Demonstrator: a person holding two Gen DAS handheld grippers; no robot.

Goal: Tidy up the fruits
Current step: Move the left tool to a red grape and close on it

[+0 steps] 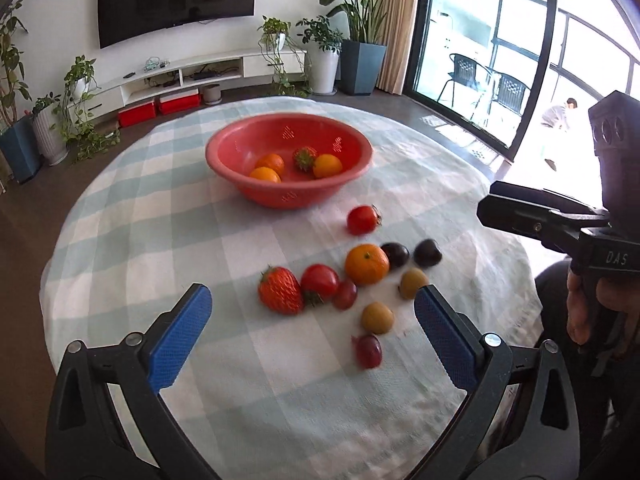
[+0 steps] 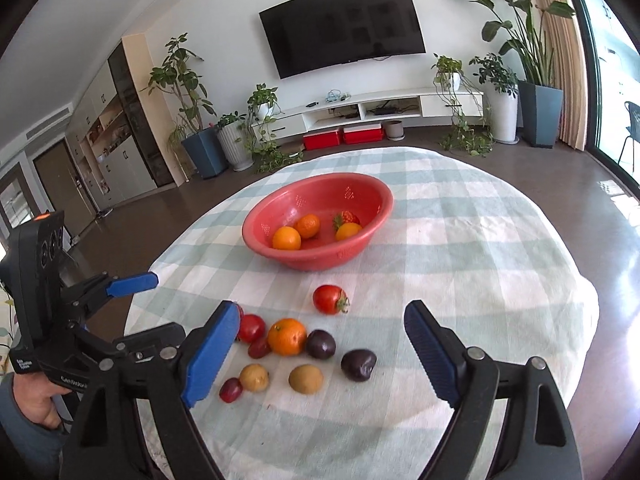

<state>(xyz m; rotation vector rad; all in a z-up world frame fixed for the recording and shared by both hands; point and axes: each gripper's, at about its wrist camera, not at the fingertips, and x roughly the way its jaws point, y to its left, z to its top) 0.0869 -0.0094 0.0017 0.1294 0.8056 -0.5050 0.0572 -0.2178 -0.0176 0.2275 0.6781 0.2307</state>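
A red bowl (image 1: 224, 148) at mid-table holds three orange citrus fruits and a strawberry. Nearer, loose fruit lies on the checked cloth: a strawberry (image 1: 280, 290), two tomatoes (image 1: 320, 280) (image 1: 362, 220), an orange (image 1: 367, 263), two dark plums (image 1: 395, 254), two brownish-green fruits (image 1: 377, 317) and two red grapes (image 1: 369, 350). My left gripper (image 1: 312, 296) hovers open over the near side of this cluster, nothing between its blue pads. My right gripper (image 2: 320, 308) is open too, above the same fruit (image 2: 287, 336), with the bowl (image 2: 256, 220) beyond it.
The round table's cloth edge (image 2: 580, 280) drops off on the right. The other gripper's body (image 1: 560, 220) and a hand (image 1: 580, 304) stand at the table's right side. Beyond the table are a TV unit (image 1: 180, 76), potted plants (image 1: 362, 64) and glass doors.
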